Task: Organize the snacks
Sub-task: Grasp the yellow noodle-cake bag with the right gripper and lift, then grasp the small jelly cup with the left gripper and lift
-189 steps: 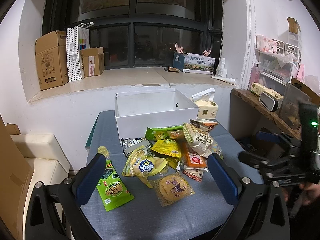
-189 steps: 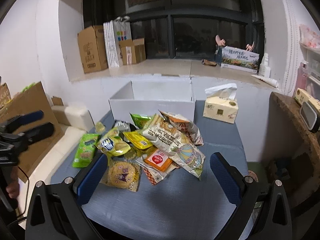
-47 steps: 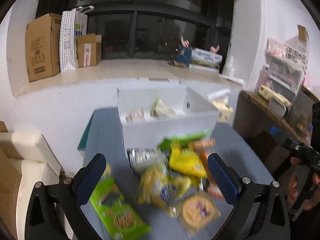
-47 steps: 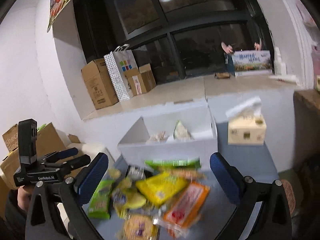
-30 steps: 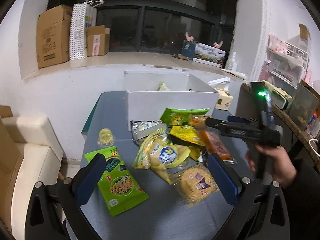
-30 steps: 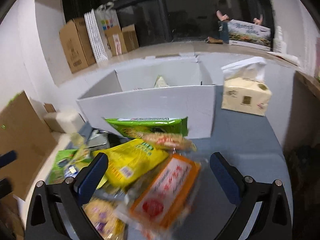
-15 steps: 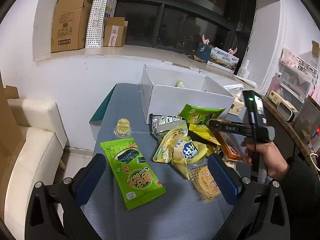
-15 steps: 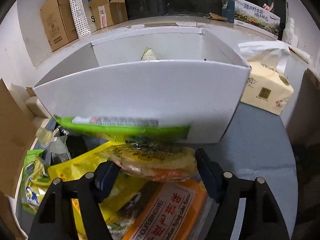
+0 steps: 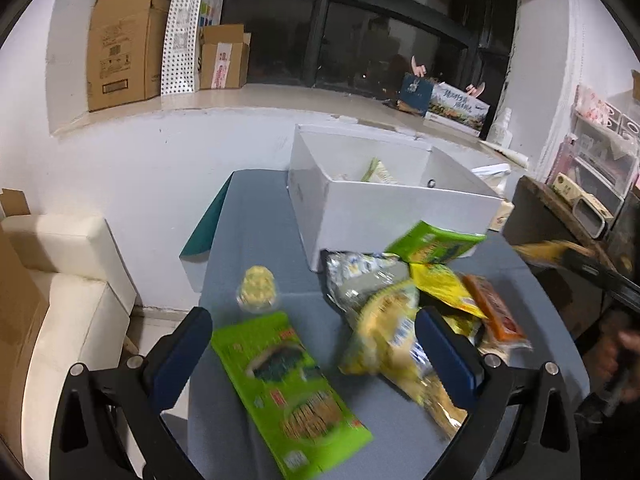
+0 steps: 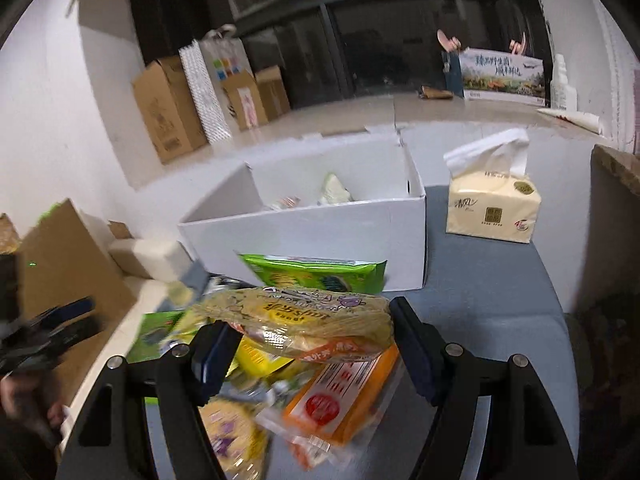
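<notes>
Little can be read — most print is blurred or too small. The yellow packet (image 10: 296, 320) carries Chinese characters upside down, not legible. The orange packet (image 10: 344, 396) has a red round mark and lines of print, unreadable. The tissue pack (image 10: 494, 210) bears brown handwritten-style Chinese characters, a square brown label and a red mark at the corner. The long box (image 10: 502, 76) on the sill shows large dark Chinese characters over a landscape picture — strokes visible, not readable. The brown carton (image 9: 120, 44) has a printed label, illegible.
</notes>
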